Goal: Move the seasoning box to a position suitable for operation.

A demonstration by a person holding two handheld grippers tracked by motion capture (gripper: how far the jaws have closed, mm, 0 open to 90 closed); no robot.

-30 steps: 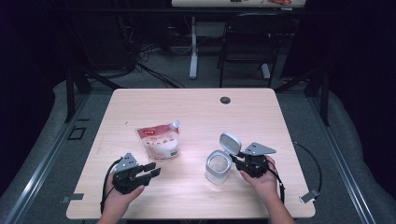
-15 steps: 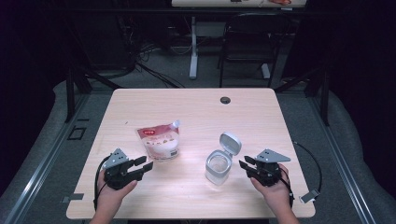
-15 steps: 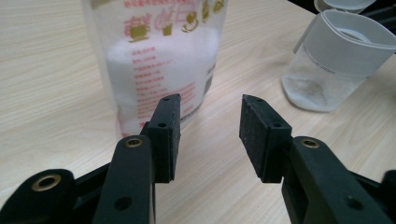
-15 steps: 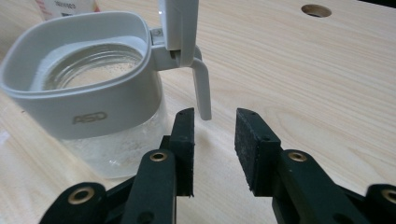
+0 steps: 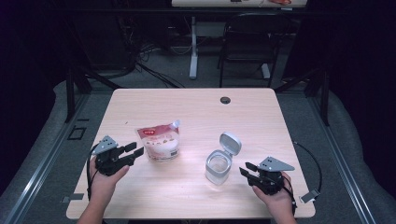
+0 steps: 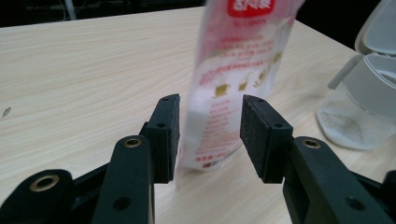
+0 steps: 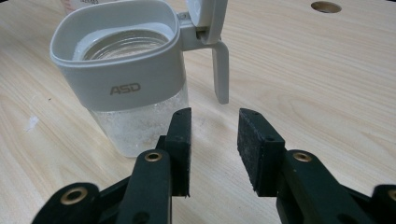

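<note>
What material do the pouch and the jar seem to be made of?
Pouch: probably thin glossy plastic film; printed, slightly translucent, with soft creases.
Jar: clear body, glass or hard plastic, I cannot tell which; grey collar and flip lid look like matte moulded plastic with embossed letters.

In the left gripper view the pouch (image 6: 233, 79) runs off the top edge, its print blurred, and the jar (image 6: 364, 93) is cut by the right edge. In the right gripper view the lid (image 7: 205, 18) is cropped above.
</note>
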